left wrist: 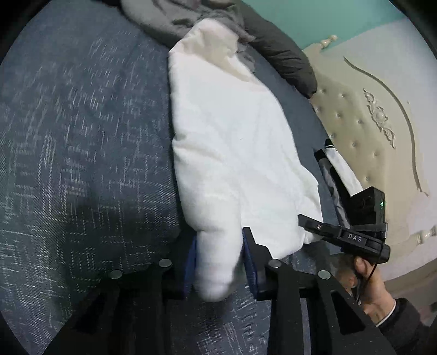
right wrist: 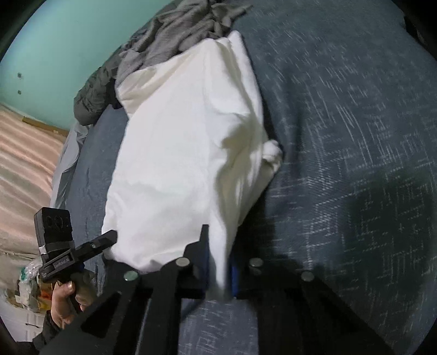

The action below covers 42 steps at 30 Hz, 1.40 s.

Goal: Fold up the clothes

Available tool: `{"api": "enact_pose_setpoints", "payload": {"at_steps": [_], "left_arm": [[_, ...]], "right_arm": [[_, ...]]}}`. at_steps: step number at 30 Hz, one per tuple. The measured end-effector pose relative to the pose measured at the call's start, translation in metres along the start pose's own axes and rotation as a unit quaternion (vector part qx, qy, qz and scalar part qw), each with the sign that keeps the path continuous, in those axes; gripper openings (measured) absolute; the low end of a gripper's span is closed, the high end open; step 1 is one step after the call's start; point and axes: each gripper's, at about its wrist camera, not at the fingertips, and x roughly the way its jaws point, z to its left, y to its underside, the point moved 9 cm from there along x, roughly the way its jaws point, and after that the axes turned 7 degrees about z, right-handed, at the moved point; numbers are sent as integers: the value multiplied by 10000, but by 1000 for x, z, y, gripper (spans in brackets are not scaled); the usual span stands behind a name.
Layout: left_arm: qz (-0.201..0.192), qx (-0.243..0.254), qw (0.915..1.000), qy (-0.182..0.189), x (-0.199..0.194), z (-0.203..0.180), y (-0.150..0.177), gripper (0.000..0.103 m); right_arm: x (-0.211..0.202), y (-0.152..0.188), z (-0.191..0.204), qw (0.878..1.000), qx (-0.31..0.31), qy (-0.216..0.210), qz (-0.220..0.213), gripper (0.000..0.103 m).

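While both claws pinch near corners of white garment [left wrist: 232, 136], left gripper [left wrist: 218, 262] holding thick bunch, right gripper [right wrist: 221, 262] clamped on thin edge, long axis runs away across blue bedcover [left wrist: 82, 136] toward grey clothes pile [left wrist: 174, 19]

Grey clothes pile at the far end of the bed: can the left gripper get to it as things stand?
Probably not yet. The left gripper is shut on the white garment, which stretches between it and the grey clothes pile. It would need to let go first.

Dim, soft indoor light; dark shadows pool on the bedspread [right wrist: 355, 136] beside each hand-held gripper; fisheye edges curve and smear.
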Motion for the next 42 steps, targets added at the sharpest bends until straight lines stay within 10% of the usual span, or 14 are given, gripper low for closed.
{"api": "enact_pose_setpoints", "payload": {"at_steps": [29,42], "left_arm": [[-1171,1189,9859,-148,-190,-212,-88,29],[-1384,1684,9759,-71,-210,-317,-98,29]], "right_arm": [[-255,-72,126,9822,-1101,-528,-1427,9],[-366,-78,137,9717,-1431,-282,-1857,9]]}}
